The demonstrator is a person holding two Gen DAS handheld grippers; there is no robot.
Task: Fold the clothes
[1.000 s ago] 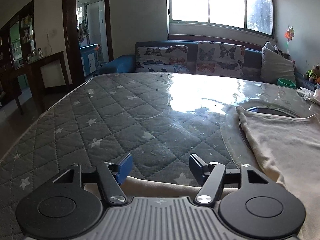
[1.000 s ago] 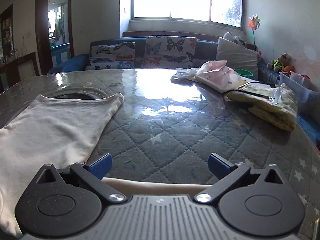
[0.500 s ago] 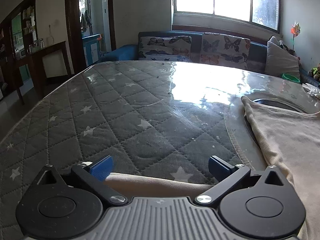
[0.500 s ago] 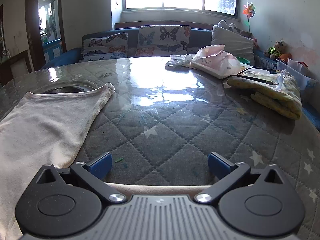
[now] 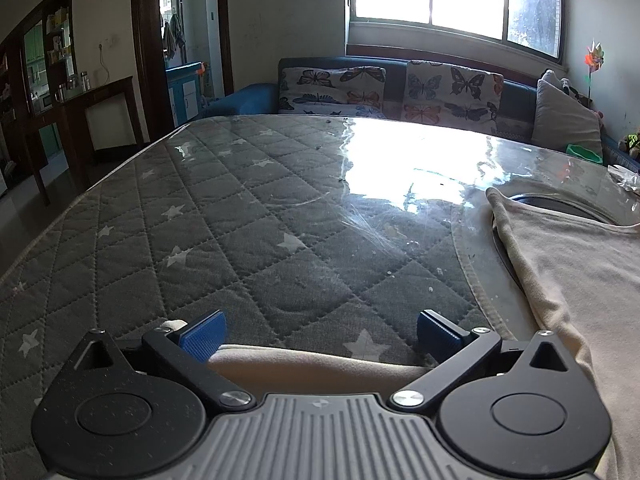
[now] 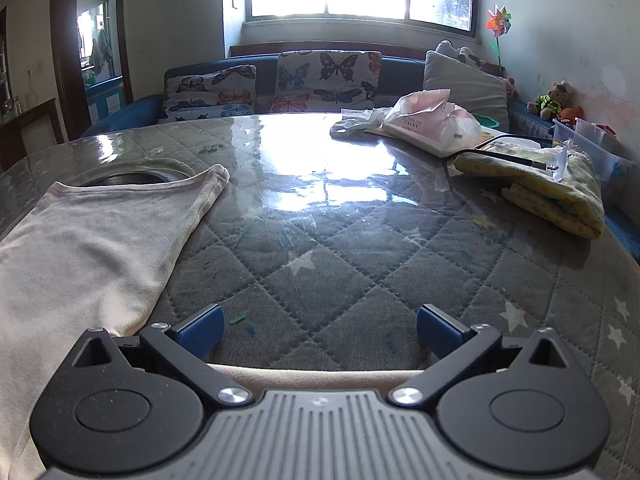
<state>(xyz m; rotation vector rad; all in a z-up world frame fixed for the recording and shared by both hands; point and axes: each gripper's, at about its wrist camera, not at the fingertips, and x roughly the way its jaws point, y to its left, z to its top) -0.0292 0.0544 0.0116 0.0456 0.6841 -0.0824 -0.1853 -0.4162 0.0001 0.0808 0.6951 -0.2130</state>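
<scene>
A cream sleeveless top lies flat on the quilted grey table, at the right of the left wrist view. In the right wrist view the same top fills the left side. A strip of its cream hem runs under my left gripper, whose blue pads stand wide apart with nothing between them. My right gripper is open just as wide, over the bare quilt, with a cream hem strip close below it.
A folded yellow cloth with a black cable across it lies at the right. A pink plastic bag and crumpled wrappers sit at the far edge. A sofa with butterfly cushions stands behind the table. The table edge drops off left.
My left gripper's jaws have spread from half open to fully wide. Both views have tipped slightly downward over the table. The top lies where it was.
</scene>
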